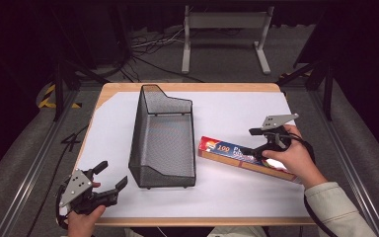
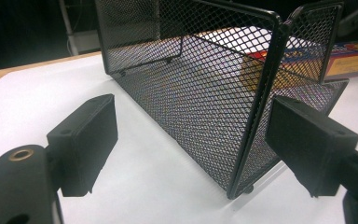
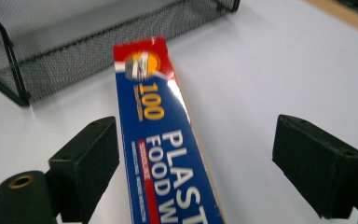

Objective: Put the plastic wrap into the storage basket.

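Right now the plastic food wrap box (image 1: pixel 246 159) lies flat on the white table cover (image 1: pixel 237 197), just right of the black mesh basket (image 1: pixel 163 143), its red end toward the basket. The right gripper (image 1: pixel 254 148) sits over the box's middle, jaws spread wide. In the right gripper view the box (image 3: pixel 165 140) runs up between the two pads, close beside the left pad (image 3: pixel 86 163) and well clear of the right one; neither pad presses on it. The left gripper (image 1: pixel 109 177) rests near the table's front left corner, jaws wide apart with nothing between them, facing the basket's near corner (image 2: pixel 256 121).
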Motion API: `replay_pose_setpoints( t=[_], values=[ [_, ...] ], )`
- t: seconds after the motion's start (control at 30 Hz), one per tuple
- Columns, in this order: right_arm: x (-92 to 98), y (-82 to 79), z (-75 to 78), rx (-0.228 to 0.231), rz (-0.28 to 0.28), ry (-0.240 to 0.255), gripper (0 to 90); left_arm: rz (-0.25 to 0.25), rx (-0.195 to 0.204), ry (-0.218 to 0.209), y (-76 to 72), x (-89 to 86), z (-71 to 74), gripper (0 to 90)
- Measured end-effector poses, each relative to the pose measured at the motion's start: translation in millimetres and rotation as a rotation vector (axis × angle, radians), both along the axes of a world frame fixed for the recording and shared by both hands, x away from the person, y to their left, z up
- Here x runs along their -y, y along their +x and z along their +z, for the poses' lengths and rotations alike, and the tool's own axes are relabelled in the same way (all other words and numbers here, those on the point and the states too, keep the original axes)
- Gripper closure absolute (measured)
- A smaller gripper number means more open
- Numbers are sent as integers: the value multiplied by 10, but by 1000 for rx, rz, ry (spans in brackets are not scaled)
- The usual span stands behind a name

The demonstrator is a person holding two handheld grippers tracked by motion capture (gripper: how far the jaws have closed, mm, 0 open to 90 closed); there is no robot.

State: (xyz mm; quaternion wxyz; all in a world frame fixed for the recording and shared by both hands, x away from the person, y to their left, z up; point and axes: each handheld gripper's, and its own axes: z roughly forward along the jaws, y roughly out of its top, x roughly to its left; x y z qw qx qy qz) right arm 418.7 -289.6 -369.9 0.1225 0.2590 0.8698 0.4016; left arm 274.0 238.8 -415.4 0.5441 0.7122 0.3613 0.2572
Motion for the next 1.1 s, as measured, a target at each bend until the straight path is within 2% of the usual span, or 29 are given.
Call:
replay_pose_setpoints(
  t=[0.03, 0.13, 0.27, 0.4, 0.47, 0.5, 0.63, 0.77, 1.1],
  values=[
    [0, 0, 0, 0, 0, 0, 151, 0, 0, 0, 0, 0, 0, 176],
    [-10, -5, -81, -28, 12, -54, 174, -2, 0, 3, 0, 3, 1, 176],
    [-2, -1, -152, -35, 30, -131, 200, -3, -4, 1, 0, 6, 1, 176],
    [7, 3, -178, -32, 46, -128, 196, -3, -1, 3, 2, 6, 1, 175],
    [3, 1, -174, -51, 53, -130, 201, -3, -1, 2, 1, 5, 2, 175],
    [-4, -4, -173, -71, 63, -146, 212, -4, -1, 3, 1, 4, 3, 175],
    [-51, -25, -225, -99, 99, -186, 196, -4, 0, 0, 3, 4, 0, 175],
    [-68, 1, -294, -115, 114, -238, 166, -4, -1, 2, 1, 6, 2, 175],
    [-55, 46, -365, -132, 127, -309, 192, -5, -1, 1, 3, 4, 0, 175]
  ],
)
